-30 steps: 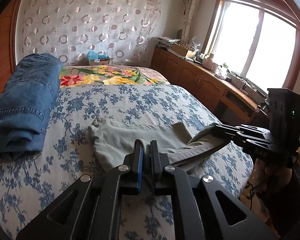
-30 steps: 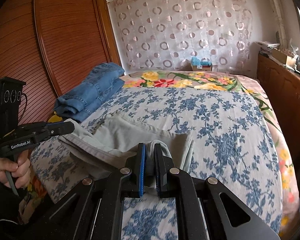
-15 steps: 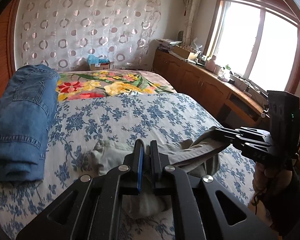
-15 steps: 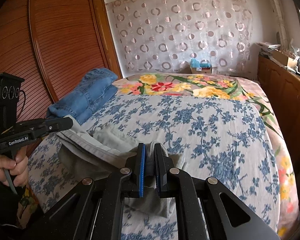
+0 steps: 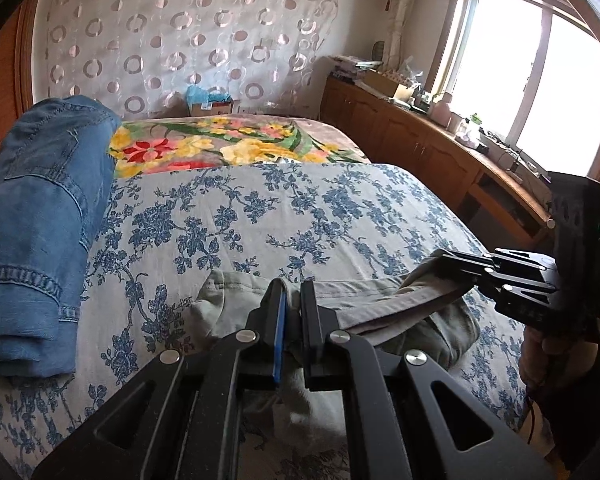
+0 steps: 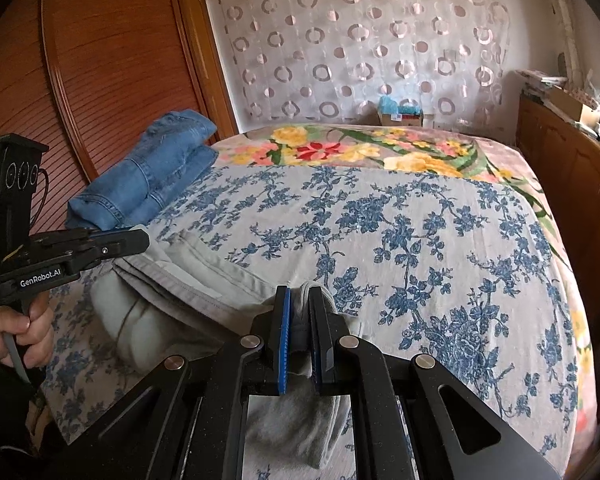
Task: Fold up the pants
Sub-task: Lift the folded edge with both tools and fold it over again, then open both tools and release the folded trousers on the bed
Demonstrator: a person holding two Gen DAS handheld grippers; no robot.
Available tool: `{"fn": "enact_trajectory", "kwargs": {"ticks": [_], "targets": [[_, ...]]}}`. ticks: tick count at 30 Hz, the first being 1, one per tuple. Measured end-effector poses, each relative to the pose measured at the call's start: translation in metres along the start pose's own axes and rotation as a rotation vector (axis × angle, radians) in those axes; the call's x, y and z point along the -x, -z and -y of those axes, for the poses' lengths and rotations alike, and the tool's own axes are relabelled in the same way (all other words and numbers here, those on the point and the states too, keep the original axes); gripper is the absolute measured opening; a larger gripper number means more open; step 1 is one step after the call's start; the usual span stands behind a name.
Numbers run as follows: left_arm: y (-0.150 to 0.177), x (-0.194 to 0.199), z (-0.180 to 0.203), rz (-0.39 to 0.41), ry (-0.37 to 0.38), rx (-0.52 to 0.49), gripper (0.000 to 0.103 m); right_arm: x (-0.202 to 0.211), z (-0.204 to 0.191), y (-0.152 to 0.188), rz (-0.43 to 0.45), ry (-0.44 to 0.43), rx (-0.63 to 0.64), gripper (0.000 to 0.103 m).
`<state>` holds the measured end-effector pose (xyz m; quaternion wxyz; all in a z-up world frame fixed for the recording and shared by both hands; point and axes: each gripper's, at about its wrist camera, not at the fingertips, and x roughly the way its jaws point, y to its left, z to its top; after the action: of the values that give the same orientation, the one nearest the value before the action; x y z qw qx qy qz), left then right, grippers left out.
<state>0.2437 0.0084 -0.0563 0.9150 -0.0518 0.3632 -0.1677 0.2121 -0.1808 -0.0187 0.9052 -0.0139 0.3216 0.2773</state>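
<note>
Left gripper (image 5: 291,312) clamped tight on a bunched edge of the grey-green pants (image 5: 340,296), cloth pinched between its blue-lined pads. Right gripper (image 6: 302,320) likewise closed on another bunch of the same pants (image 6: 204,280), fabric hanging under its jaws. Both point forward and downward over the bed; the edge between them runs fairly straight, rest of garment slumped below. A hand (image 6: 18,328) grips the left tool's handle, seen from the right wrist view; another hand (image 5: 540,356) holds the right tool.

Pants lie at the near edge of the bed, on the blue-floral sheet (image 6: 400,220). Beyond the pants the sheet is bare up to a bright flower blanket (image 5: 220,148) at the far end. Folded blue jeans (image 5: 40,216) sit left of the pants, apart from them, along the bed's left edge by a wooden slatted door (image 6: 100,80). Circle-pattern curtain (image 5: 180,32) behind the bed; wooden cabinets (image 5: 420,152) and window (image 5: 532,80) on the right side.
</note>
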Motion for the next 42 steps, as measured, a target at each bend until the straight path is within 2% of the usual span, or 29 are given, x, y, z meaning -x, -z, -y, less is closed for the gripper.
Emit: {"fn": "enact_trajectory", "kwargs": {"ticks": [6,9,10,11,13,16,20,30,36,42], "targets": [[-0.002,-0.002,0.000,-0.001,0.002,0.000,0.008,-0.004,0.003,-0.002,-0.007,0.003,-0.014,0.009],[-0.003,-0.002,-0.001,0.009,-0.022,-0.004,0.024,-0.001,0.002,-0.002,-0.005,0.029,-0.009,0.018],[-0.002,-0.002,-0.001,0.012,-0.030,-0.009,0.038,0.000,0.002,-0.003,-0.004,0.036,-0.008,0.023],[-0.002,-0.002,0.000,0.013,-0.032,-0.017,0.047,0.001,0.002,-0.003,-0.005,0.036,-0.010,0.027],[0.000,-0.001,0.001,0.012,-0.039,-0.027,0.047,0.006,0.004,-0.002,-0.004,0.045,-0.018,0.037],[0.005,0.002,0.002,0.001,-0.072,-0.047,0.055,0.015,0.002,0.002,-0.003,0.057,-0.015,0.038],[0.019,0.010,-0.003,-0.003,-0.068,-0.031,0.065,0.025,0.000,0.011,-0.024,0.056,-0.015,0.039],[0.047,0.020,-0.007,-0.036,-0.073,0.002,0.066,0.032,-0.005,0.032,-0.100,0.049,-0.015,0.039],[0.058,0.025,0.000,-0.040,-0.039,-0.008,0.065,0.029,-0.007,0.039,-0.133,0.060,-0.013,0.039],[0.061,0.020,0.007,-0.057,-0.004,-0.012,0.045,0.027,-0.003,0.041,-0.140,0.050,-0.038,0.039]]}}
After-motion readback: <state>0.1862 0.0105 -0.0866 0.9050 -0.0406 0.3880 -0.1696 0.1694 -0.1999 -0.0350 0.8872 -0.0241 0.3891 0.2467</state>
